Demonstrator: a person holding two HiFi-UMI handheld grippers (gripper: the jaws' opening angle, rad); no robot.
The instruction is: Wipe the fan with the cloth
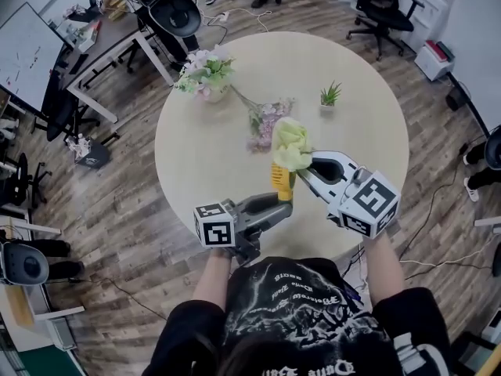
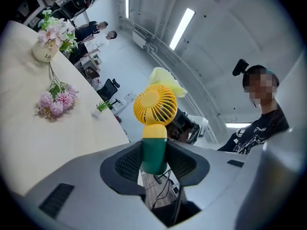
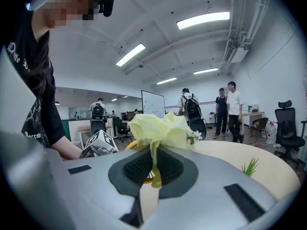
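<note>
Left gripper [image 2: 154, 152] holds fan [image 2: 156, 107], right gripper [image 3: 153, 169] cloth [image 3: 158, 127].

A brown wood-plank floor [image 1: 117, 210] runs through the whole room. A round cream surface [image 1: 368, 116] stands in the middle of it. Beyond the surface are black office chairs [image 1: 381, 10], with a grey desk [image 1: 117, 34] on white legs at the upper left and a whiteboard [image 1: 23, 53] at the left edge. Long light strips [image 3: 204, 19] glow on the white ceiling [image 3: 158, 13]. People [image 3: 230, 107] stand far back beside another whiteboard [image 3: 152, 103], near a white wall [image 3: 278, 56].
</note>
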